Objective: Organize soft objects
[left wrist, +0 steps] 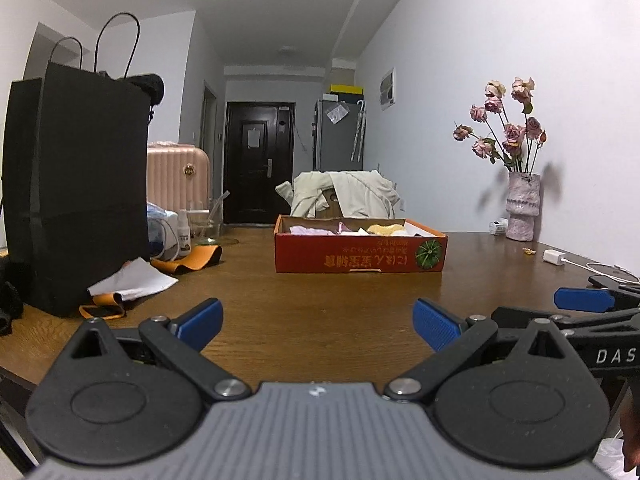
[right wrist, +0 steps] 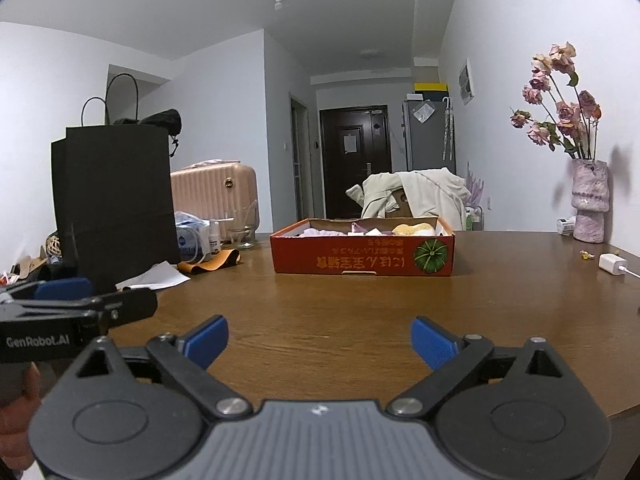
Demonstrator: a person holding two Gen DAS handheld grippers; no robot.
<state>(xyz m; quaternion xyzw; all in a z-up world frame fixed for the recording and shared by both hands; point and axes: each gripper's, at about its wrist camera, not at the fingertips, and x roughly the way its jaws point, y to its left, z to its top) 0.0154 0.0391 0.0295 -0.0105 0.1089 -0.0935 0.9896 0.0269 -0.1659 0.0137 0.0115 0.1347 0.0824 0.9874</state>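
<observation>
A shallow red cardboard box [left wrist: 360, 254] stands on the brown wooden table [left wrist: 320, 300], also in the right wrist view [right wrist: 362, 256]. Soft items lie in it: pale pink cloth [left wrist: 310, 231], a yellow soft piece [left wrist: 386, 229], seen again in the right wrist view [right wrist: 414, 229]. My left gripper [left wrist: 318, 322] is open and empty, low over the near table edge, well short of the box. My right gripper [right wrist: 320, 340] is open and empty, beside the left one, also short of the box. Each gripper shows at the other view's edge.
A tall black paper bag [left wrist: 80, 192] stands at the left, with white paper [left wrist: 132, 278] and an orange strap [left wrist: 188, 262] at its foot. A vase of dried roses [left wrist: 522, 208] and a white charger [left wrist: 554, 258] are at the right. A chair draped with a beige jacket [left wrist: 348, 194] stands behind the box.
</observation>
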